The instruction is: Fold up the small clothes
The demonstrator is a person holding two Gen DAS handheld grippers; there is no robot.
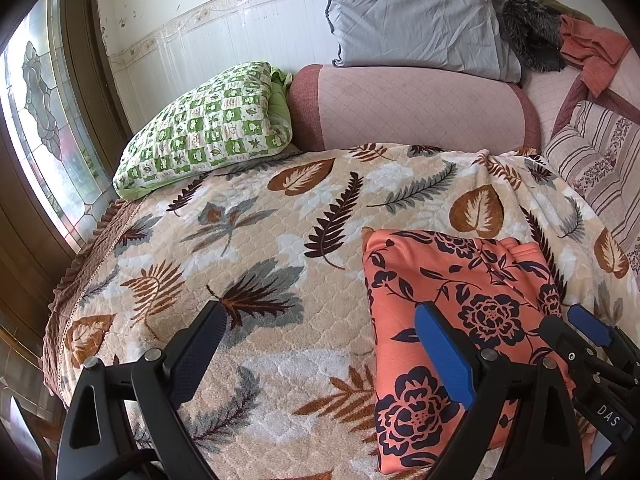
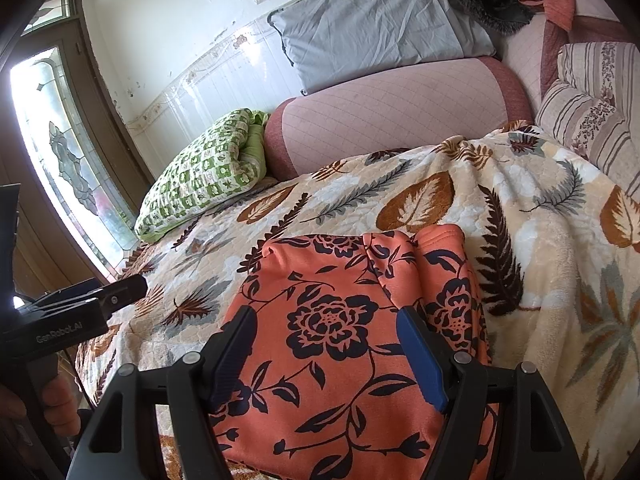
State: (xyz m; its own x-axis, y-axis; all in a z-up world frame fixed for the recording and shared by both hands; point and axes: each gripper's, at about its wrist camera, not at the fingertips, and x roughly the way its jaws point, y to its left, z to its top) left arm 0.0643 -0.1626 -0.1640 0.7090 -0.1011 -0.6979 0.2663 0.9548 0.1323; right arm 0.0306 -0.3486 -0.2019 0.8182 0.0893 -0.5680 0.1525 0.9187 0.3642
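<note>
An orange garment with a dark flower print (image 1: 452,304) (image 2: 348,336) lies folded flat on a leaf-patterned blanket (image 1: 260,240) (image 2: 540,240). My left gripper (image 1: 320,320) hovers open above the blanket, just left of the garment, with nothing between its fingers. My right gripper (image 2: 326,320) hangs open over the garment's near half; its pads stand apart and do not press on the cloth. In the left wrist view the right gripper (image 1: 572,328) shows at the lower right. The left gripper (image 2: 120,292) shows at the left edge of the right wrist view.
A green checked pillow (image 1: 208,128) lies at the back left, a pink bolster (image 1: 408,108) behind the blanket with a grey pillow (image 1: 412,24) on it. Striped bedding (image 1: 596,160) sits at the right. A glass door (image 1: 44,120) stands beyond the bed's left edge.
</note>
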